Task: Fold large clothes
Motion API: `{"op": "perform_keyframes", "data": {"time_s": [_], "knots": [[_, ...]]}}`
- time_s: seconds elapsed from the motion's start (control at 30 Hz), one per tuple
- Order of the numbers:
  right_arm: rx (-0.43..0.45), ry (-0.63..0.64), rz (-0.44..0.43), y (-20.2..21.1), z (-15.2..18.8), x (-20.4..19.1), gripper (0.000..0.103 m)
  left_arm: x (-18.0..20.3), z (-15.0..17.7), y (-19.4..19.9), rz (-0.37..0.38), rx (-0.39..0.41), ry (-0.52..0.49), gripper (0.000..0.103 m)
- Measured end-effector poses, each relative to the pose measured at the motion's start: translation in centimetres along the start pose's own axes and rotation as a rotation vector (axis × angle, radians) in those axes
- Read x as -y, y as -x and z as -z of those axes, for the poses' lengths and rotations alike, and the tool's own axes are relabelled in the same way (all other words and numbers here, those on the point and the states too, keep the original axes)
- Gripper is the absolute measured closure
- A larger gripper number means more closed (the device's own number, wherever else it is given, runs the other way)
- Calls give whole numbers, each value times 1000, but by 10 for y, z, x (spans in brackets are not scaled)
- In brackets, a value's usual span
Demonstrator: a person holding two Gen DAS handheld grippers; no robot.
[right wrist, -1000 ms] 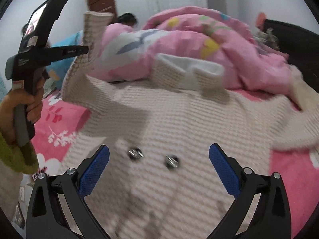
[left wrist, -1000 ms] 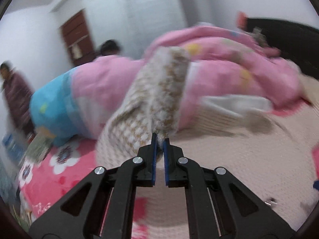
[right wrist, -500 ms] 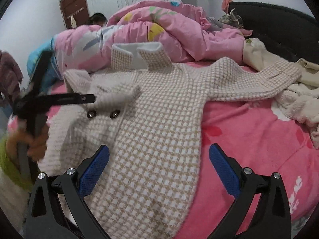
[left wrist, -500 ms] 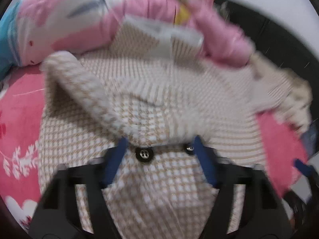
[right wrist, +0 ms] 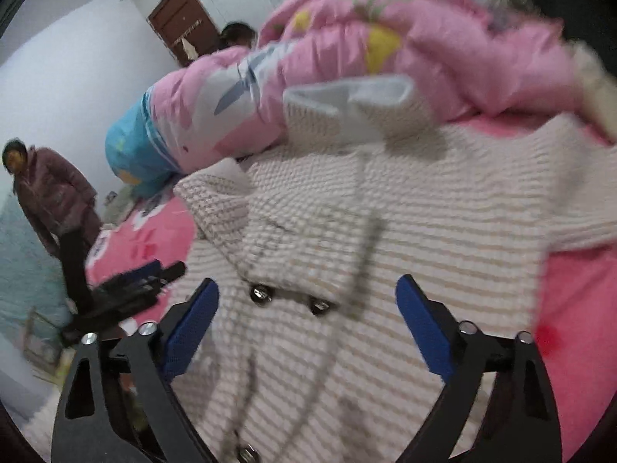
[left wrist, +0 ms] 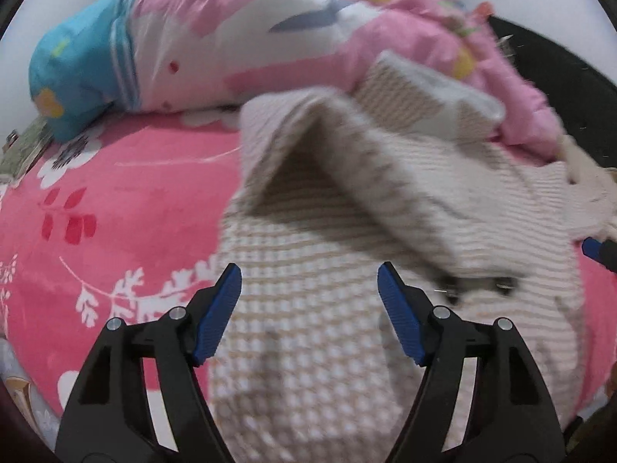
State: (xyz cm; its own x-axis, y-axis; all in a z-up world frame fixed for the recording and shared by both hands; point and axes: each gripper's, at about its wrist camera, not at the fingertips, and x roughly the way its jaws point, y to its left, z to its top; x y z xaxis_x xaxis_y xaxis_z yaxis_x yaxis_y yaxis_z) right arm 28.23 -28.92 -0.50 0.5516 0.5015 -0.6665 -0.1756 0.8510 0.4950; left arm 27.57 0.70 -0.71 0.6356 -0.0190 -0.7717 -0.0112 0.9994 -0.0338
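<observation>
A beige-and-white checked knit coat [left wrist: 308,328] lies front up on the bed. Its one sleeve [left wrist: 385,185] is folded slantwise across the chest, ending near two dark buttons [right wrist: 260,293]. The white-lined collar [right wrist: 347,96] rests against the quilt. My left gripper [left wrist: 308,274] hovers low over the coat's near left part. Its jaws are closing with nothing pinched between the blue pads. My right gripper [right wrist: 306,283] hangs over the button area, jaws wide and closing, only flat fabric below them. The left gripper [right wrist: 131,285] also shows at the coat's left edge.
A rumpled pink quilt [left wrist: 308,38] with a blue end lies across the far side of the bed. A pink flowered sheet [left wrist: 115,200] covers the bed. One person [right wrist: 46,193] stands at the left, another [right wrist: 237,34] behind the quilt. A dark headboard [left wrist: 559,77] stands at the right.
My left gripper let go of the raised sleeve, opened and sank toward the coat. The sleeve now lies across the chest. My right gripper swung left over the buttons and narrowed a little.
</observation>
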Motion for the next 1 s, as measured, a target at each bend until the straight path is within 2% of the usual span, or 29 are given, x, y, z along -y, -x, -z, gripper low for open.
{"op": "perform_keyframes", "data": {"time_s": [0.1, 0.2, 0.27, 0.33, 0.4, 0.43, 0.57, 0.7, 0.8, 0.87, 0.93, 1.0], "knots": [[-72, -132, -62, -37, -15, 29, 29, -13, 6, -24, -69, -58, 1, 42], [-144, -240, -92, -71, -25, 58, 39, -27, 13, -41, -79, -91, 9, 43], [-186, -261, -97, -86, -26, 66, 50, -31, 18, -45, -72, -93, 4, 43], [-209, -245, -83, -95, -24, 64, 56, -36, 21, -46, -56, -90, 11, 42], [-205, -174, -63, -92, -23, 50, 65, -40, 22, -46, -39, -89, 24, 42], [-203, -151, -52, -91, -23, 44, 73, -42, 23, -47, -33, -88, 29, 42], [-172, -21, 69, -85, -22, 17, 93, -47, 27, -48, -23, -84, 47, 41], [-71, 71, 104, -57, -43, -17, 95, -51, 28, -48, -10, -81, 61, 41], [53, 119, 121, -22, -77, -41, 95, -56, 26, -52, 9, -82, 82, 41], [114, 124, 138, -5, -95, -40, 95, -59, 26, -52, 19, -82, 95, 42], [144, 99, 145, 9, -111, -24, 95, -62, 24, -53, 25, -81, 102, 42], [130, 54, 157, -1, -115, -1, 95, -63, 24, -55, 29, -82, 106, 42]]}}
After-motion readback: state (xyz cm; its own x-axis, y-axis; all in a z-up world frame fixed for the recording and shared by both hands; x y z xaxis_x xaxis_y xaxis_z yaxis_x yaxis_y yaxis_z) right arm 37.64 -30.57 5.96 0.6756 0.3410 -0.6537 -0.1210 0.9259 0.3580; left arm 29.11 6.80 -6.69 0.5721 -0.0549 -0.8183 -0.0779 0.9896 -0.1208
